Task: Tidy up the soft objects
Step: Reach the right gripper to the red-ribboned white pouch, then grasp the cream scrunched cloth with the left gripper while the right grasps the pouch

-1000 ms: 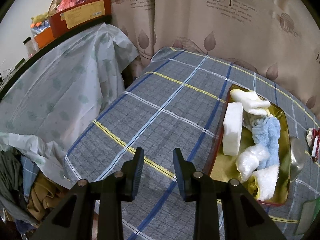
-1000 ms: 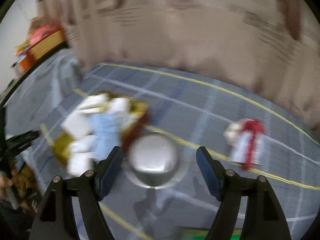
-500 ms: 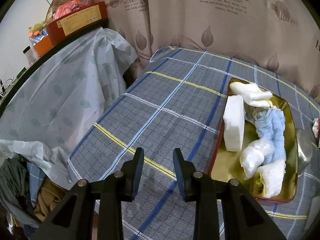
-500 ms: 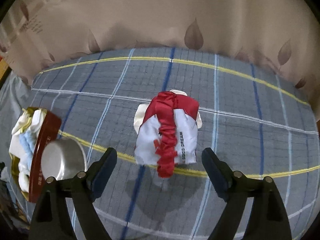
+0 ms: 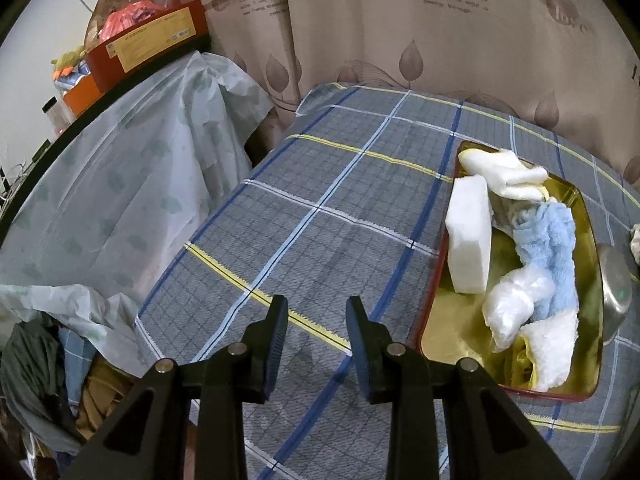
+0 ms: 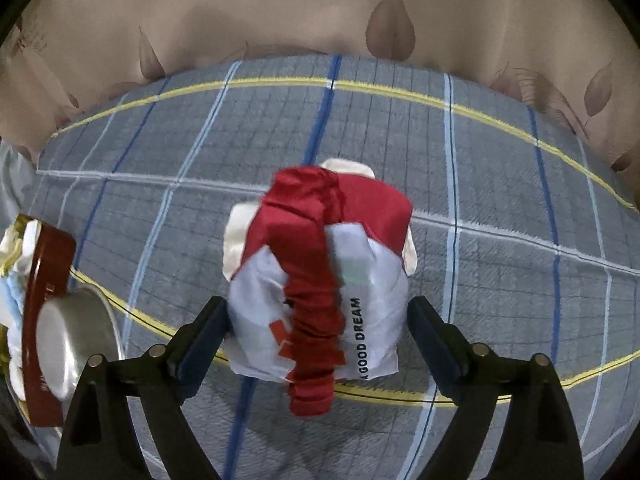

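Each camera looks steeply down past its tool at the checked table (image 5: 320, 208). The right view sits closer. Both share the red tray (image 5: 588, 220) (image 6: 48, 280) and metal bowl (image 5: 616, 284) (image 6: 72, 344).

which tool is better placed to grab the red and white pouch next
Right. The right tool straddles the red and white pouch, fingers open on either side of it, and its jaws have just been closing slightly. The left tool sits empty over bare checked cloth, beside the tray.
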`<state>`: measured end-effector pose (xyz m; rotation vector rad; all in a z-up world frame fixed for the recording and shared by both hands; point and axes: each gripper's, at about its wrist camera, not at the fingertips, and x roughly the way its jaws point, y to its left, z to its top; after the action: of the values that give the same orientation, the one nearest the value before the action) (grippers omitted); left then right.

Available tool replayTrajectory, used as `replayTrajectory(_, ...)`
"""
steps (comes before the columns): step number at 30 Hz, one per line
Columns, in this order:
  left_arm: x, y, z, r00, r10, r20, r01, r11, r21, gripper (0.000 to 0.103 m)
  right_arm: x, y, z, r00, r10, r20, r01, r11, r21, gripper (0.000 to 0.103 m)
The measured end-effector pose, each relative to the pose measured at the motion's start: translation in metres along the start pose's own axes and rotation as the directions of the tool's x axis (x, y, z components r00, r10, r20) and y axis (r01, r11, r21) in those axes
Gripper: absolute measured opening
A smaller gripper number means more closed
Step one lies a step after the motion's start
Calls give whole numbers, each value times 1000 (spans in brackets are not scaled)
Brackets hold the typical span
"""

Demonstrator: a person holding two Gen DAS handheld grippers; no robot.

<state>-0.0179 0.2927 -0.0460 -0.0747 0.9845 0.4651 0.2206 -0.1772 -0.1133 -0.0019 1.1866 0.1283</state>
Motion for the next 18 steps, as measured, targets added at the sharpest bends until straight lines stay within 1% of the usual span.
replayTrajectory(1, -1, -1, 0, 1000, 0, 3, 0, 1000, 3, 30, 1, -1, 0, 1000, 3, 5, -3, 1000, -6, 79)
replayTrajectory(3, -5, -4, 2, 1000, 3, 10, -4, 1000, 13, 30, -1, -2, -1, 1000, 23, 17, -23, 1000, -6, 66)
replayTrajectory(5, -10, -8, 4, 1000, 9, 20, -9, 1000, 23, 30, -5, -3, -3, 999, 36, 35, -36, 999, -8, 56)
replayTrajectory(7, -15, -13, 6, 1000, 4, 25, -5, 999, 35, 30, -9, -4, -4, 998, 50, 45, -50, 999, -10, 53)
replayTrajectory(8, -18, -15, 7, 1000, -2, 27, 1, 999, 37, 30, -13, -4, -6, 997, 48, 57, -47, 999, -16, 45)
replayTrajectory(9, -21, -19, 9, 999, -11, 31, 10, 999, 42, 30, -16, -4, -8, 997, 46, 62, -44, 999, -21, 43)
replayTrajectory(11, -27, -27, 11, 999, -24, 36, 22, 998, 53, 30, -22, -7, -12, 995, 65, 70, -63, 998, -18, 41)
replayTrajectory(12, -31, -33, 13, 998, -36, 41, 34, 998, 62, 30, -26, -8, -14, 995, 63, 78, -62, 998, -16, 38)
replayTrajectory(13, -34, -38, 14, 998, -43, 46, 40, 997, 70, 30, -31, -9, -17, 995, 61, 84, -60, 998, -15, 37)
replayTrajectory(14, -38, -43, 15, 997, -50, 51, 46, 996, 79, 30, -36, -9, -19, 993, 75, 92, -74, 997, -16, 34)
replayTrajectory(15, -42, -51, 17, 997, -61, 56, 56, 994, 91, 30, -39, -10, -21, 992, 81, 98, -80, 997, -18, 29)
replayTrajectory(17, -50, -63, 20, 994, -83, 69, 75, 991, 113, 30, -51, -15, -28, 990, 86, 113, -86, 996, -8, 26)
replayTrajectory(18, -54, -71, 22, 993, -93, 72, 83, 989, 125, 30, -57, -17, -31, 987, 105, 122, -106, 994, -4, 24)
